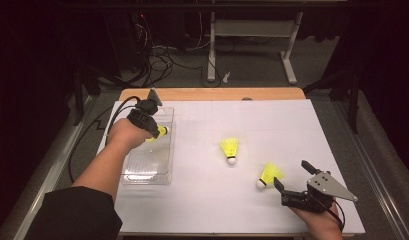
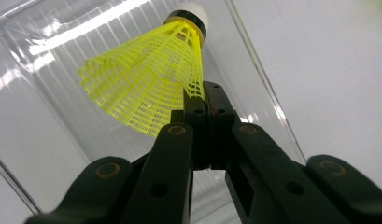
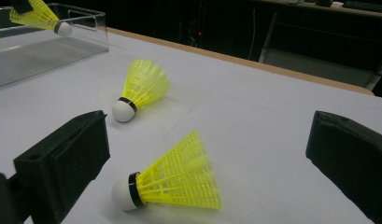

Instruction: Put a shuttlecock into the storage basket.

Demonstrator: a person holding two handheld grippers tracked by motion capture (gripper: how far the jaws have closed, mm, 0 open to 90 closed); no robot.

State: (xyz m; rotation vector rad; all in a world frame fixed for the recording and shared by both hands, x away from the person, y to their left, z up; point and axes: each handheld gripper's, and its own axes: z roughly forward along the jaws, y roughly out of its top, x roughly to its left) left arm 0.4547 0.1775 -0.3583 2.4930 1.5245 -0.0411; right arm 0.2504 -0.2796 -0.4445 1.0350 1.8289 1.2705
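The left claw (image 2: 205,100) pinches a yellow shuttlecock (image 2: 151,77) by the skirt's edge, over the clear tray (image 1: 142,175); so thin a grip could let it slip or twist and drop outside. Its long axis runs forward from the jaws, cork away. The right claw (image 3: 212,158) is spread around a second shuttlecock (image 3: 172,179) lying crosswise on the desk (image 3: 268,121), cork toward its left jaw; closing could crush the skirt.

Shuttlecocks: three – held shuttlecock (image 2: 146,81), middle shuttlecock (image 1: 230,148), near shuttlecock (image 3: 177,179) – each a bright yellow lattice skirt, a white cork tip and a black band between.
Tray (image 1: 164,165): clear plastic with fine ribbed lines along its floor.
Table (image 1: 272,130): white top, a light wood edge at the far side.
Left tongs (image 2: 205,100): black.
Right tongs (image 3: 207,158): black – a grey plate on top.
Sleeve (image 1: 77,212): black.
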